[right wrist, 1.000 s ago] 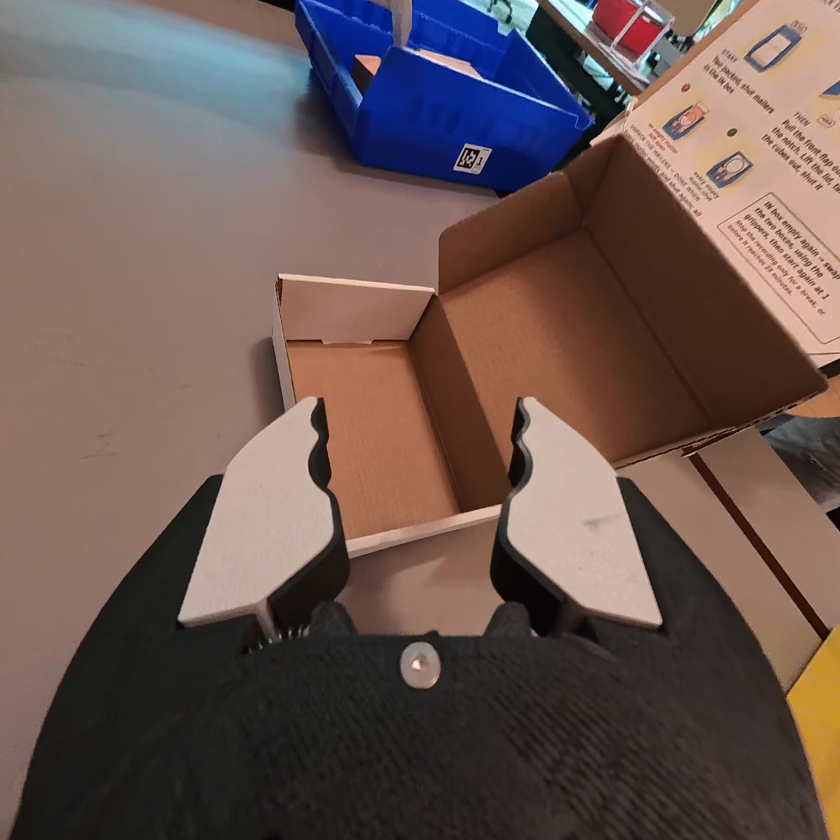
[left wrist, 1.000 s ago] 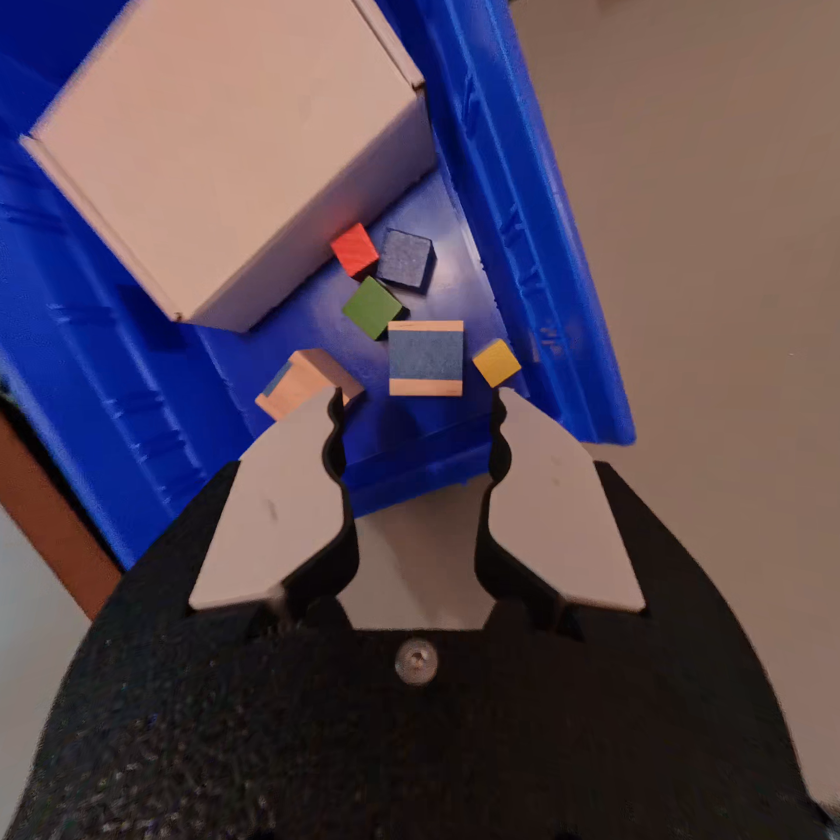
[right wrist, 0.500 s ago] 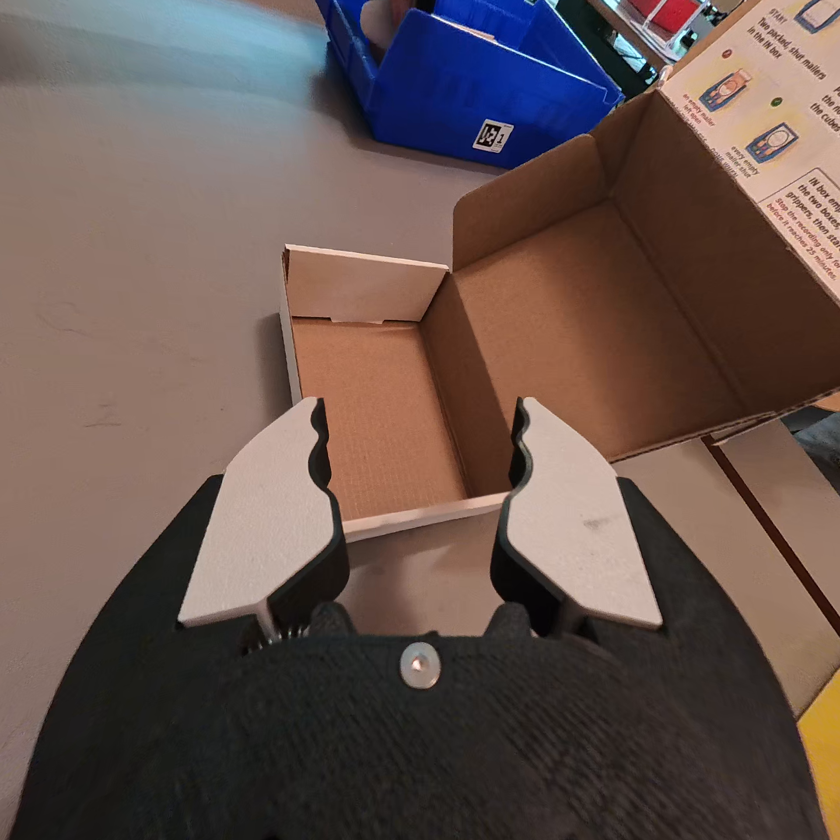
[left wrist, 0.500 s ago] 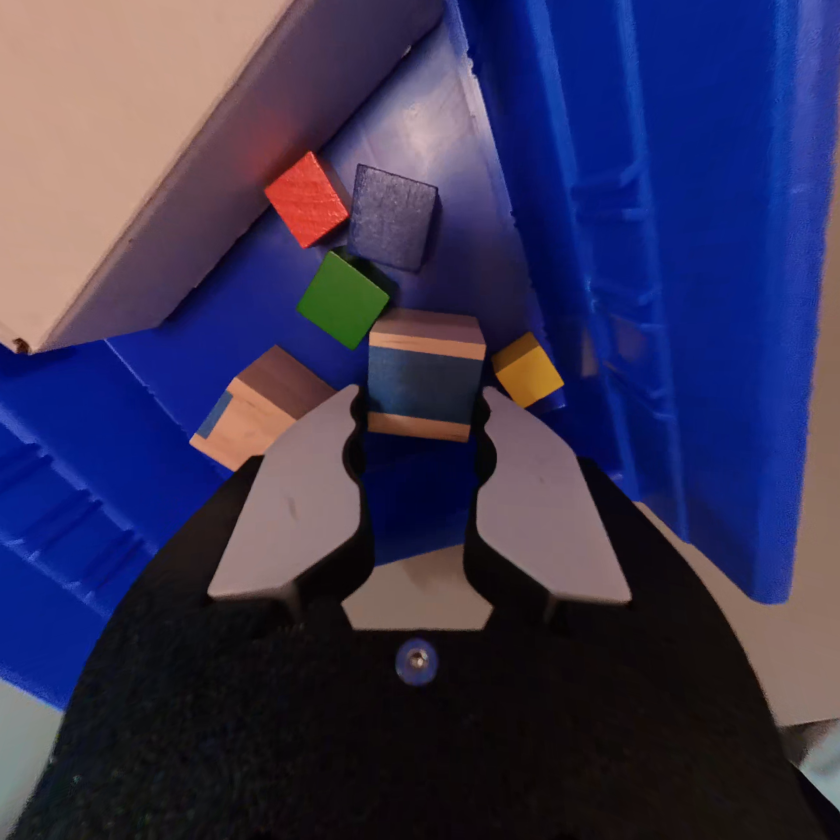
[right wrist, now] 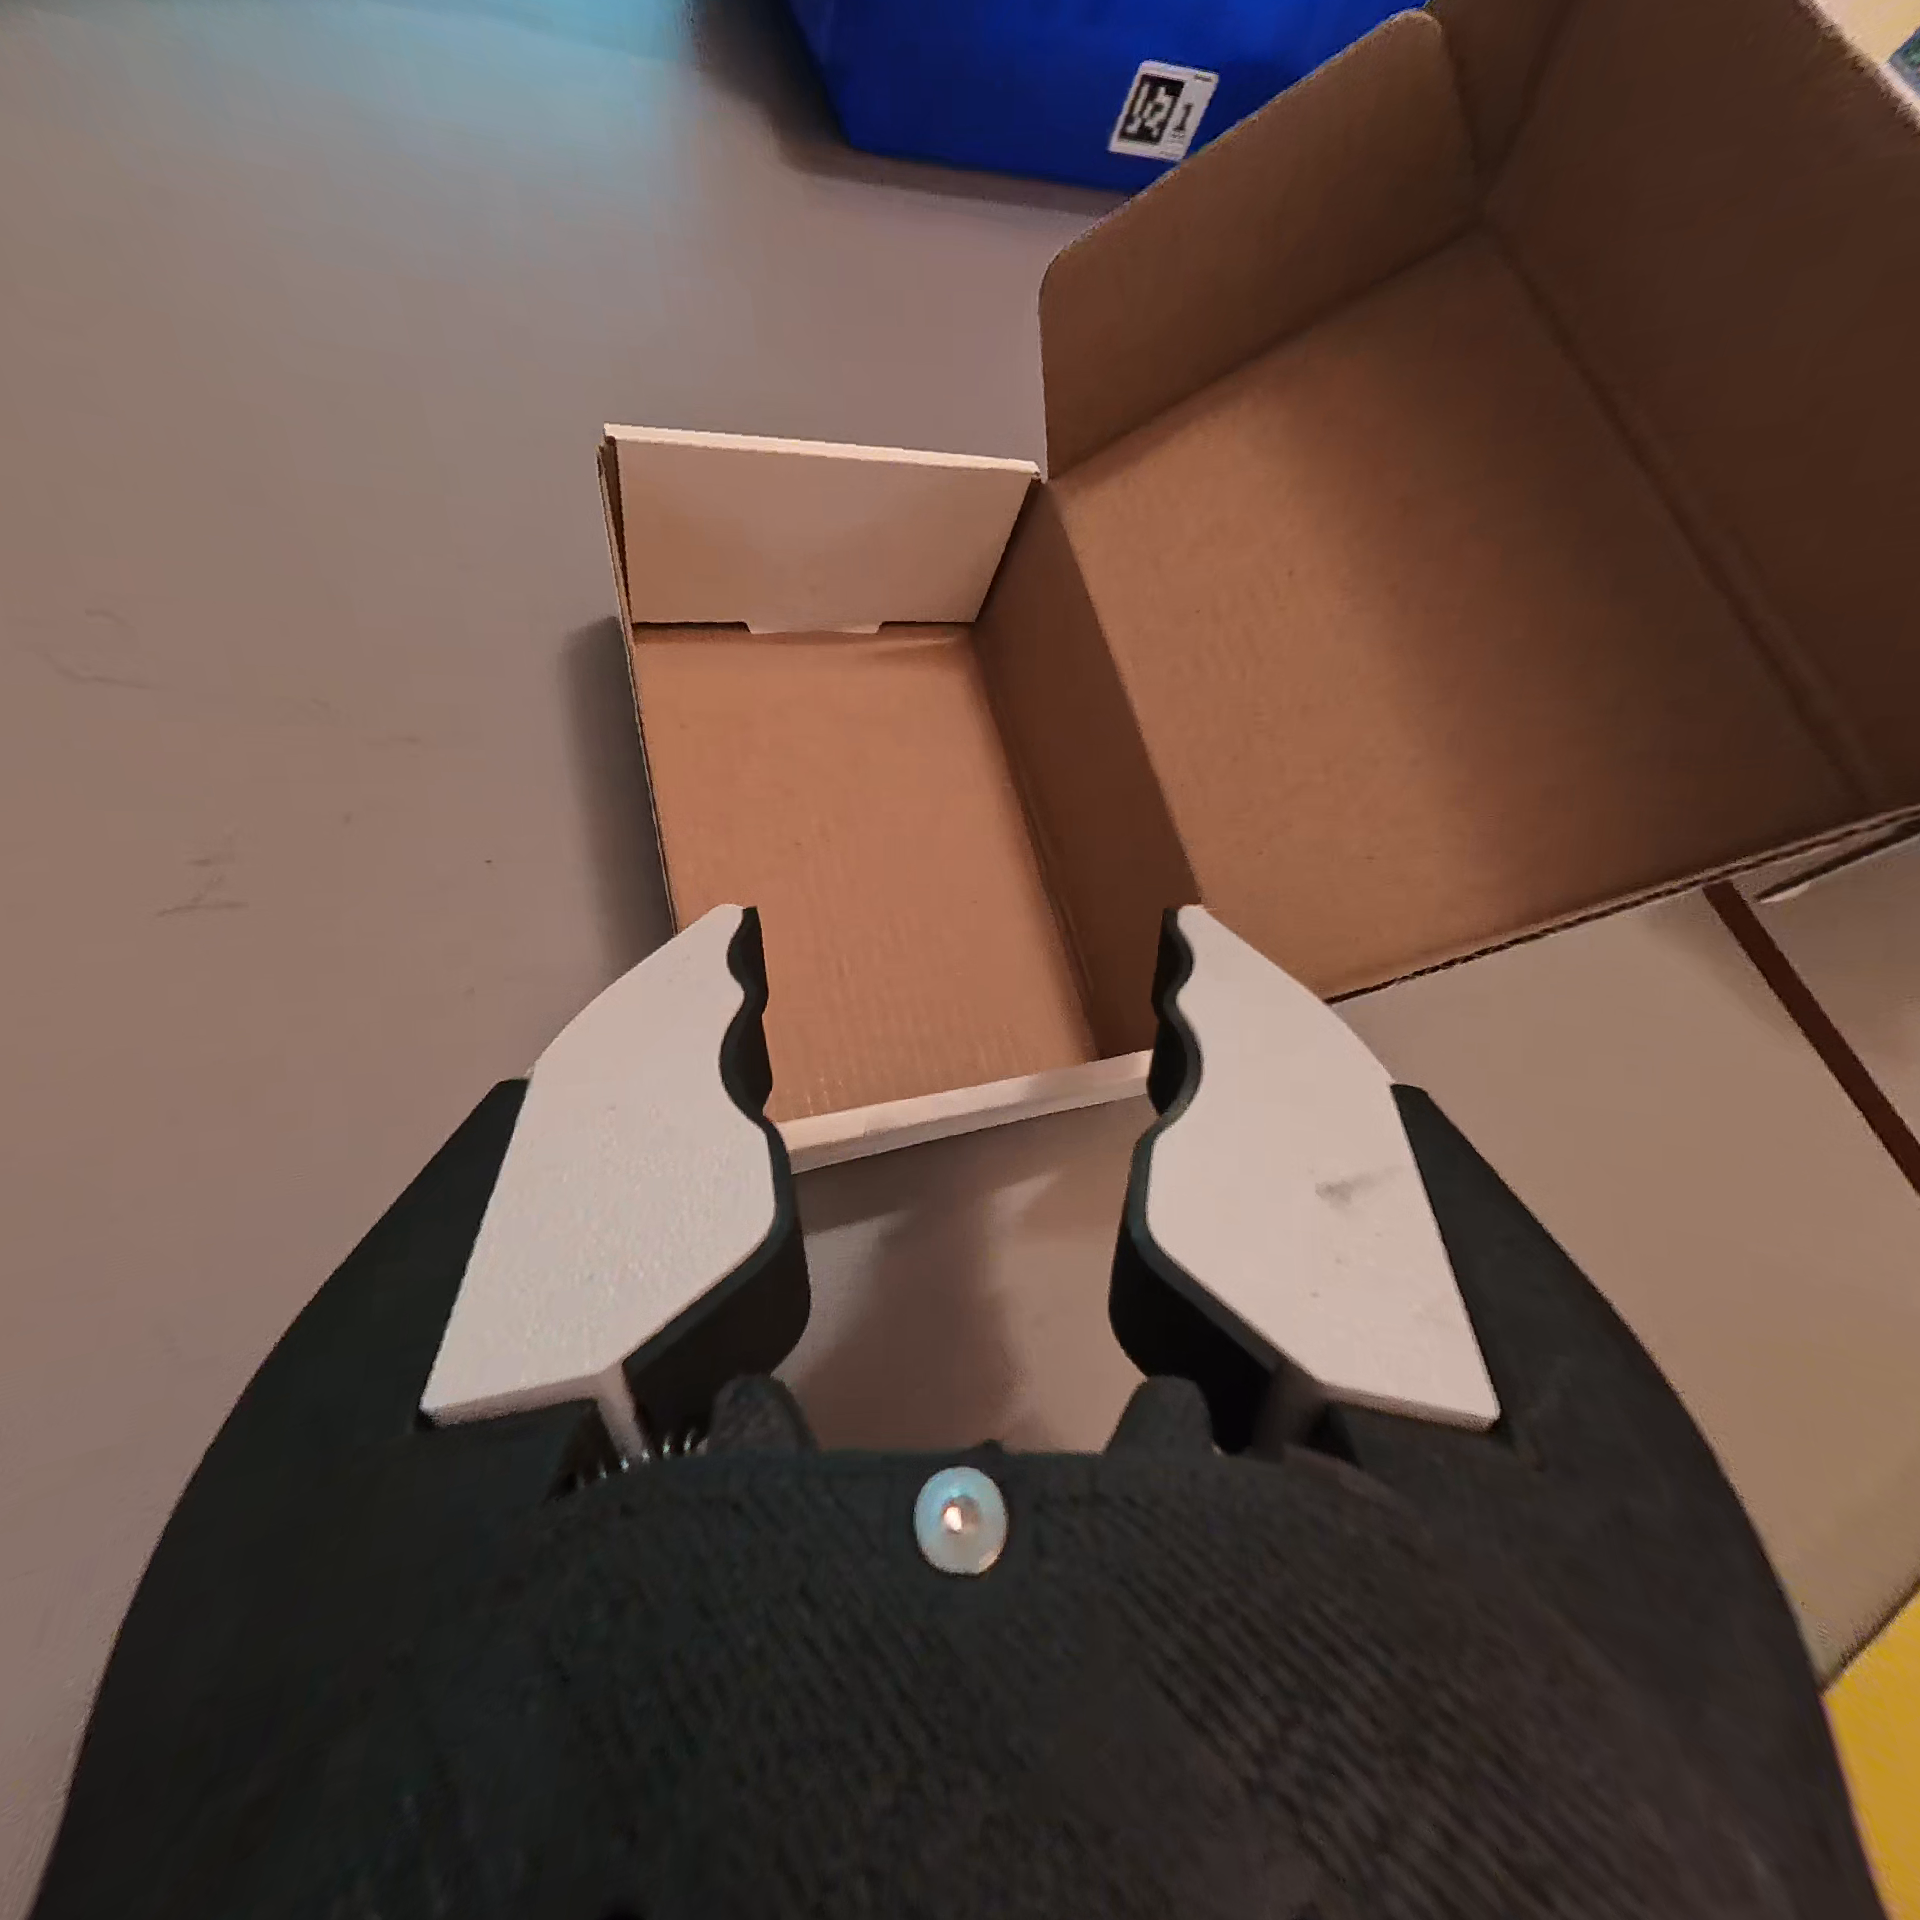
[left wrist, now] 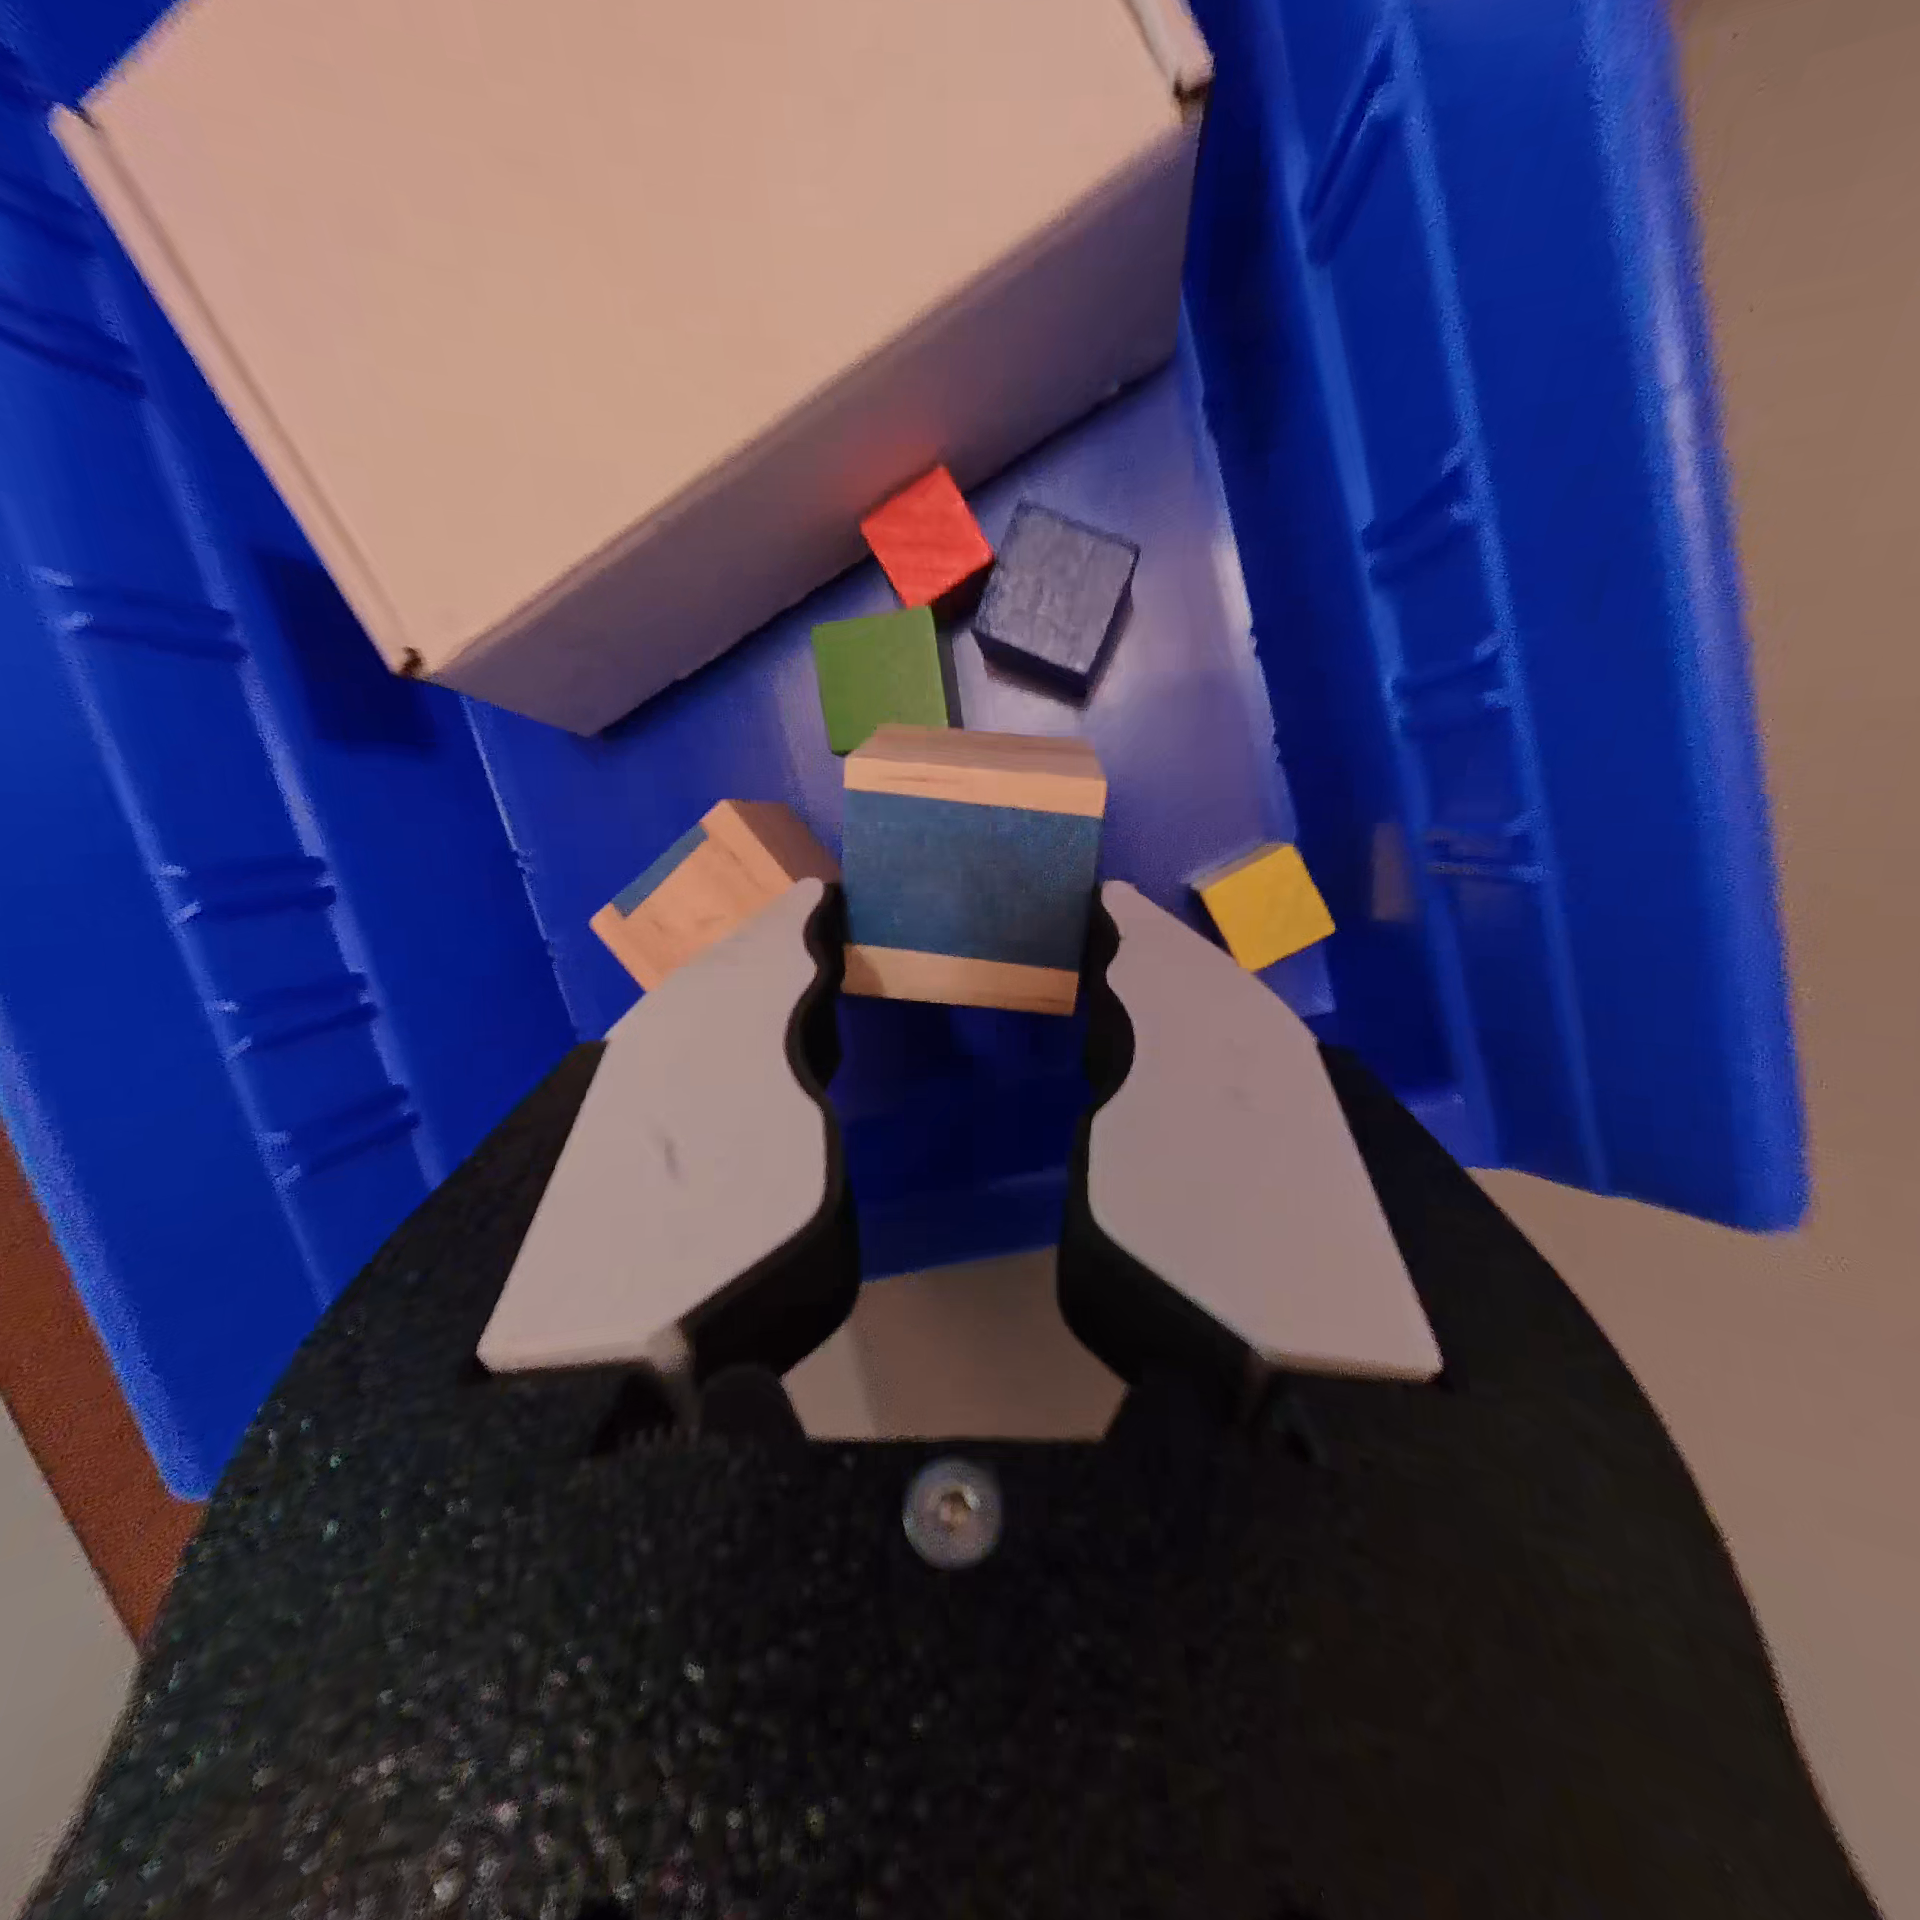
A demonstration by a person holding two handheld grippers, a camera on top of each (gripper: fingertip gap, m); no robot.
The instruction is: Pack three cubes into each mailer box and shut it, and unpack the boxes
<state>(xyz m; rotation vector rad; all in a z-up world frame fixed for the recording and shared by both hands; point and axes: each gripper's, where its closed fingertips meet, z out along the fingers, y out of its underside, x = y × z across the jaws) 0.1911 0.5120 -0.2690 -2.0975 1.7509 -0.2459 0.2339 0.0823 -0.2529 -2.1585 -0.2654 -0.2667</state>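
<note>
In the left wrist view my left gripper (left wrist: 961, 920) is shut on a wooden cube with a blue band (left wrist: 968, 883) and holds it above the floor of the blue bin (left wrist: 1455, 623). On the bin floor lie a red cube (left wrist: 928, 535), a navy cube (left wrist: 1055, 597), a green cube (left wrist: 881, 675), a yellow cube (left wrist: 1268, 904) and a second wooden cube (left wrist: 707, 894). A shut white mailer box (left wrist: 644, 343) lies in the bin behind them. In the right wrist view my right gripper (right wrist: 961, 925) is open and empty over the near edge of an open, empty mailer box (right wrist: 862, 831).
The open box's lid (right wrist: 1403, 582) stands up to the right. A blue bin (right wrist: 987, 104) with a black-and-white tag sits behind it on the grey table (right wrist: 312, 520). A dark seam (right wrist: 1818, 1029) and a yellow surface (right wrist: 1881, 1766) lie at the right. Tip to tip, the grippers are about 45 centimeters apart. To reach the dark seam (right wrist: 1818, 1029) in a straight line is about 35 centimeters for my right fingers, about 55 centimeters for my left.
My left gripper went down into the bin, shut on the blue-banded wooden cube and lifted it. My right gripper moved closer over the open box and stayed open.
</note>
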